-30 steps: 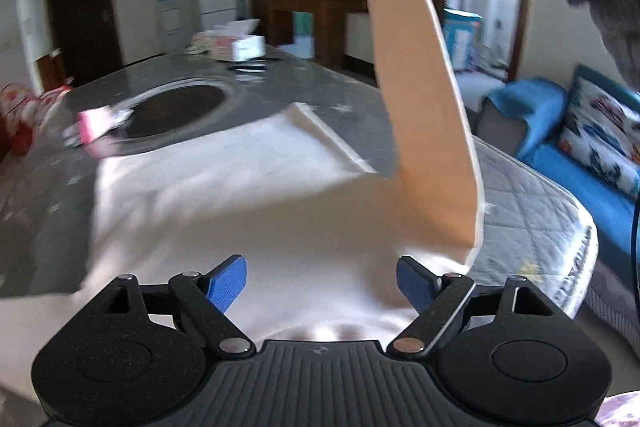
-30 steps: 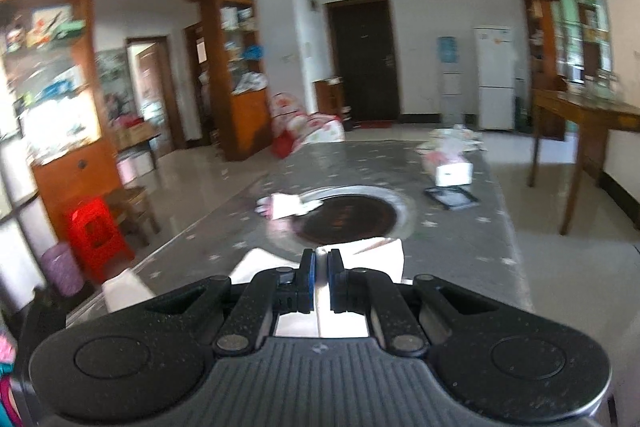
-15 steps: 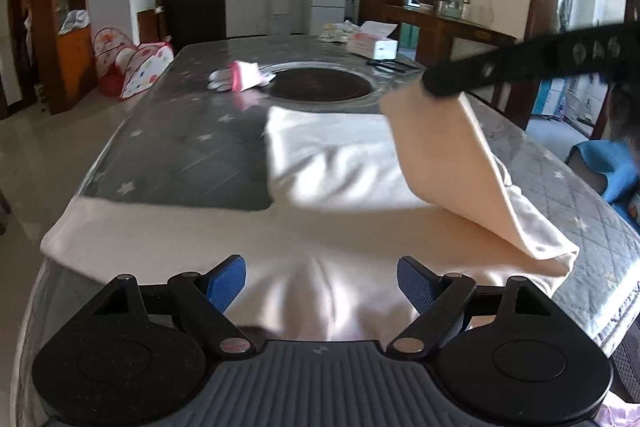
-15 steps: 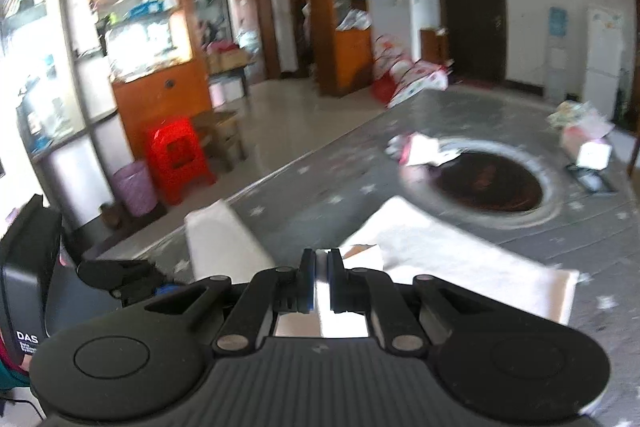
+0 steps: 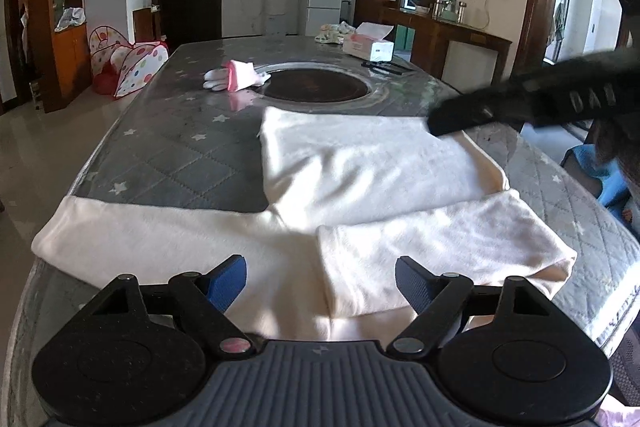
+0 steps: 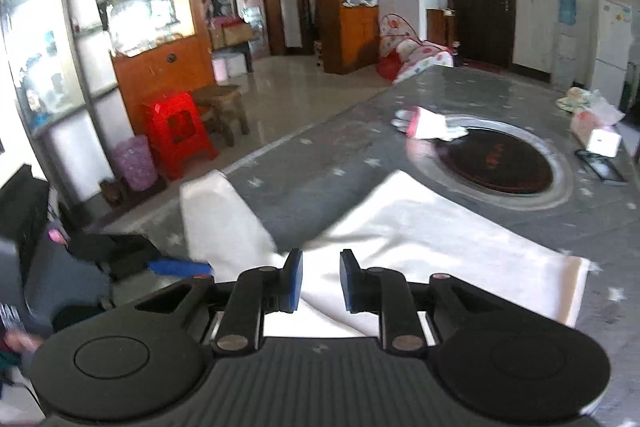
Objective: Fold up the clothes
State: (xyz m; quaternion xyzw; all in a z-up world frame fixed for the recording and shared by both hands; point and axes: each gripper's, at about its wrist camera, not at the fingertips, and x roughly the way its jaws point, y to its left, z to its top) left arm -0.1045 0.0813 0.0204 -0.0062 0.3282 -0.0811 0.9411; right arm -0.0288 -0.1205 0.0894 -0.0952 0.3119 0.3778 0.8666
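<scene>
With one sleeve [image 5: 440, 247] laid across the cream top [image 5: 360, 167], we hold both claws, left [image 5: 320, 281] and right [image 6: 320, 281], released above the bench [image 5: 180, 155].

Cream garment [image 5: 360, 179]: near hem hidden behind the left tongs' [image 5: 320, 283] housing; in the right wrist view its near part lies under the right tongs [image 6: 320, 281].
Right tongs, seen from the left wrist view [image 5: 520, 103]: motion-blurred, fingertips indistinct, body cut by the right edge.
Left tongs, seen from the right wrist view [image 6: 176, 265]: blurred, mostly cut off.
Tabletop [image 5: 180, 155]: near edge hidden.
Tissue box [image 5: 368, 45]: print too small to read.
Dark flat item [image 6: 600, 167]: indistinct.
</scene>
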